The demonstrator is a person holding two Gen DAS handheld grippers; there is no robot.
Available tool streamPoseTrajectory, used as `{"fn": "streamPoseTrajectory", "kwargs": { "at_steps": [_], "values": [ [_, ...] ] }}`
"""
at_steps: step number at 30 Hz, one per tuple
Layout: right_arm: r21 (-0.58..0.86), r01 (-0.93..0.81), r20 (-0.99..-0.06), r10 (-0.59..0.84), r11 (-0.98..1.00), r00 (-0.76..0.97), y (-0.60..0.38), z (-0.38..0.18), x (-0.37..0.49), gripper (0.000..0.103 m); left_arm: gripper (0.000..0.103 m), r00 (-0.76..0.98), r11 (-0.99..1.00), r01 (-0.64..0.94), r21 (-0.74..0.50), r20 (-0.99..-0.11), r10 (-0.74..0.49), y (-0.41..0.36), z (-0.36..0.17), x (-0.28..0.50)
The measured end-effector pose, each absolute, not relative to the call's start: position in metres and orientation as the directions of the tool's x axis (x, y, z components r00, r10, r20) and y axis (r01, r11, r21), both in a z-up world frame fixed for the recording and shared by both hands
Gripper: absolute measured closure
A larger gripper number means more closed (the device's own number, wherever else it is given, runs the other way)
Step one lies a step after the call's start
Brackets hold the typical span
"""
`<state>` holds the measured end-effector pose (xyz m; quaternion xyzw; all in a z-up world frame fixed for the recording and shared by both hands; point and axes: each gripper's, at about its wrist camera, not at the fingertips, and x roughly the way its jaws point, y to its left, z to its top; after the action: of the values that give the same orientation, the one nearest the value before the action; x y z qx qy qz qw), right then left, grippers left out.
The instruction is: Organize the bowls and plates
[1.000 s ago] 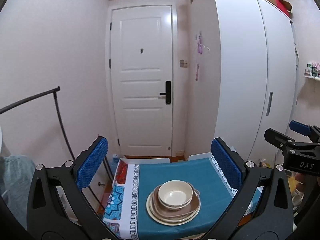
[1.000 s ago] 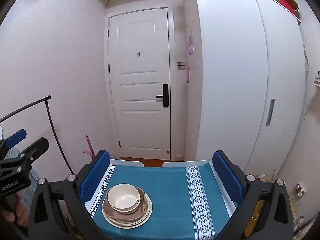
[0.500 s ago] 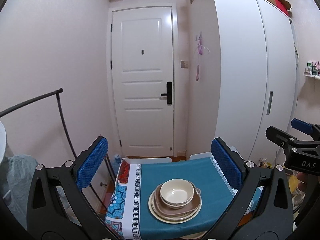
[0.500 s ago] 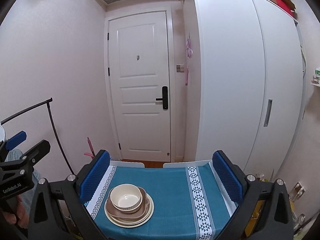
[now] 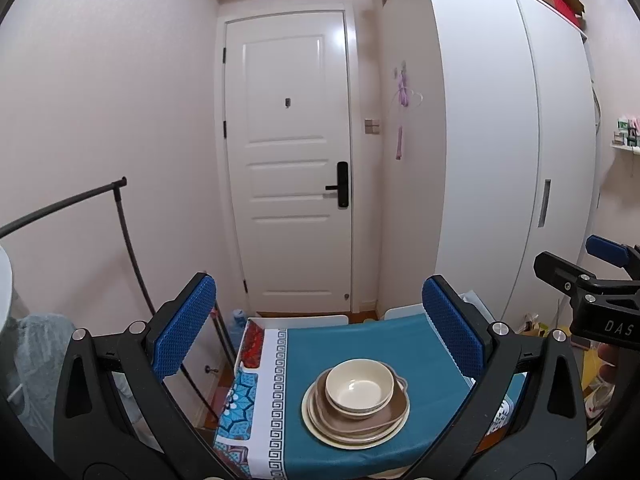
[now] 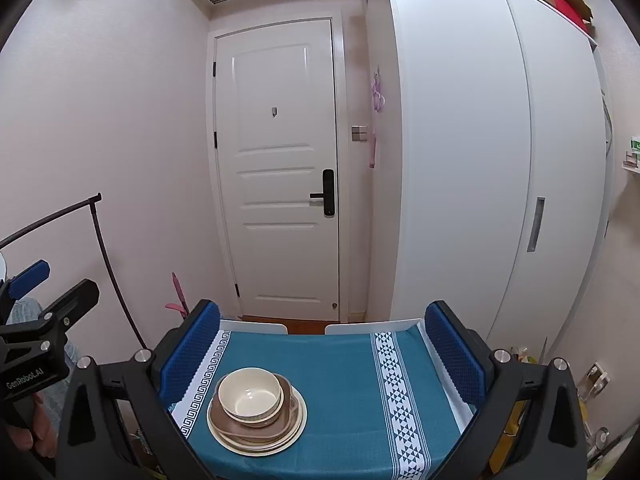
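Observation:
A cream bowl (image 5: 359, 387) (image 6: 249, 394) sits on top of a stack: a brown dish (image 5: 384, 416) (image 6: 240, 426) under it and a cream plate (image 5: 320, 430) (image 6: 294, 432) at the bottom. The stack rests on a small table with a teal cloth (image 5: 380, 340) (image 6: 340, 364). My left gripper (image 5: 320, 336) hangs open well above and before the stack, nothing between its blue pads (image 5: 184, 330). My right gripper (image 6: 322, 354) is open too, raised over the table, with the stack low between its fingers toward the left one.
A white door (image 5: 290, 168) stands behind the table, a tall white wardrobe (image 5: 500, 160) to the right. A black clothes rail (image 5: 124, 232) slants on the left. Bags and clutter lie on the floor at right (image 6: 592, 384). A hand (image 6: 36, 428) holds the left tool.
Both grippers have drifted slightly back and up from the table; the stack sits a little lower in each view. Nothing on the table has moved.

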<state>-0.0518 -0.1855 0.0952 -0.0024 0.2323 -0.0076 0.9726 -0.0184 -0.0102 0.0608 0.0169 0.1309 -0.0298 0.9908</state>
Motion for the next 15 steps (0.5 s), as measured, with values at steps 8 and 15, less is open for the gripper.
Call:
{"fn": "streamPoseTrajectory", "kwargs": {
  "at_steps": [8, 15],
  "values": [
    [-0.010, 0.026, -0.453, -0.028, 1.000, 0.891, -0.1845, 0.0939, -0.0487, 0.001, 0.000, 0.961, 0.998, 0.063, 0.024, -0.269, -0.055, -0.0081, 0.0612, -0.0133],
    [-0.015, 0.030, -0.454, -0.034, 0.999, 0.891, -0.1841, 0.0935, -0.0459, 0.001, 0.000, 0.963, 0.998, 0.056, 0.026, -0.265, -0.047, -0.0059, 0.0608, -0.0106]
  ]
}}
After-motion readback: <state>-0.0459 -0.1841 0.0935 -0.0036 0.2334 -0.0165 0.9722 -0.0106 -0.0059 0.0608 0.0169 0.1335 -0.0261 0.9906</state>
